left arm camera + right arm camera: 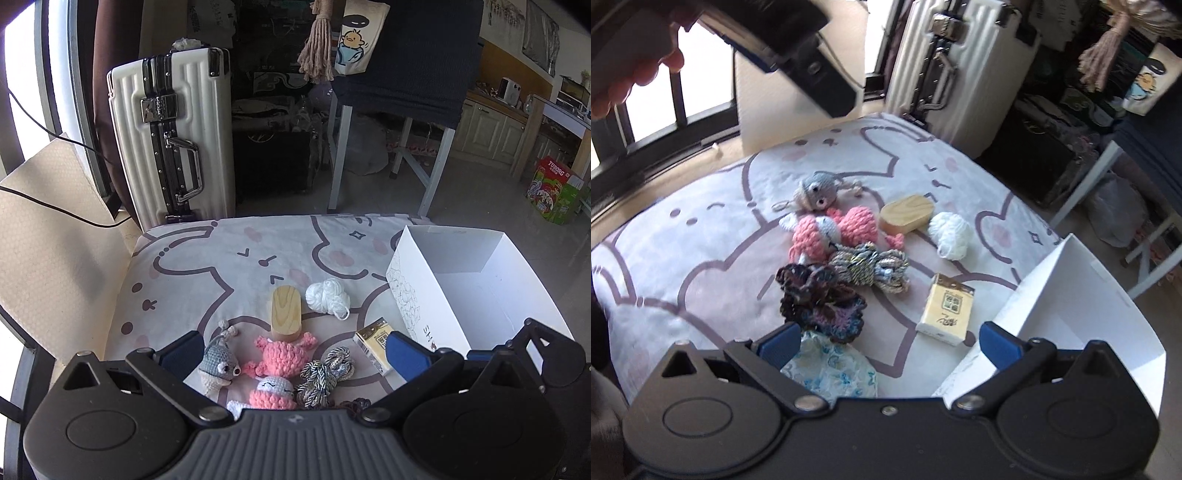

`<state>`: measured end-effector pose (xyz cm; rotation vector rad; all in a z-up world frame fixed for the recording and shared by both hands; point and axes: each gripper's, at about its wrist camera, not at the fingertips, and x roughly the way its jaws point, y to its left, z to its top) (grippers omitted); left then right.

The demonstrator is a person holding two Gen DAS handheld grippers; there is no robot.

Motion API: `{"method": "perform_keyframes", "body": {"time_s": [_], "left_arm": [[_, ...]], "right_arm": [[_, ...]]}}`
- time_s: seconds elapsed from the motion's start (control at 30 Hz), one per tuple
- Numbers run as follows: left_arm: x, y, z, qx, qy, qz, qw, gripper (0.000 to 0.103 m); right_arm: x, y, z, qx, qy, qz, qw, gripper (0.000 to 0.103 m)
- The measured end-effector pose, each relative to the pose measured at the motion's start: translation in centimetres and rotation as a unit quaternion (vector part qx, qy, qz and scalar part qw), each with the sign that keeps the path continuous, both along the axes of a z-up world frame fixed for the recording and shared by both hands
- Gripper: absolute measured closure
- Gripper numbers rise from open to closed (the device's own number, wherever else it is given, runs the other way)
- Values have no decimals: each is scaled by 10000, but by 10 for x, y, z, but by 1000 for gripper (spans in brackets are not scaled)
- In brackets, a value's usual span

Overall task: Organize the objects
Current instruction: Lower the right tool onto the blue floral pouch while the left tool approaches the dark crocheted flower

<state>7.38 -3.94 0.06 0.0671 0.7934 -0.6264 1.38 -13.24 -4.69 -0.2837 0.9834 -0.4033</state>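
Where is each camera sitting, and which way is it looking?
Left wrist view: on the left gripper, looking forward over the bed cover at the crochet toys, open white box and suitcase; its own open blue-padded fingers show.
Right wrist view: on the right gripper, looking down across the same pile from another angle; its open fingers show, plus the left gripper and the person's hand at top left.
Both show the wooden block, white yarn and tissue pack.

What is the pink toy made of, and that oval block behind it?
The pink toy looks like crocheted yarn: soft, matte, with bumpy stitches showing. The oval block looks like pale wood with a smooth finish; curved grain lines show on top, though it might be a wood-look print.
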Motion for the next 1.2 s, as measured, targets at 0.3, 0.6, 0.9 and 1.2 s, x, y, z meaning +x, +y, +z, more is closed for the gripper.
{"method": "perform_keyframes", "body": {"time_s": [0.3, 0.6, 0.9, 1.2], "left_arm": [[14, -26, -29, 235, 577, -409, 9972, 5], [26, -53, -58, 200, 1611, -460, 9857, 4], [27, -64, -94, 744, 2091, -308, 9746, 4], [17, -85, -118, 782, 2534, -67, 9642, 4]], "right_arm": [[10, -5, -65, 605, 900, 761, 9912, 0], [22, -21, -99, 899, 1194, 584, 9871, 1], [7, 6, -108, 1323, 1690, 1139, 9700, 17], [-29, 22, -110, 1284, 1904, 1395, 9632, 17]]}}
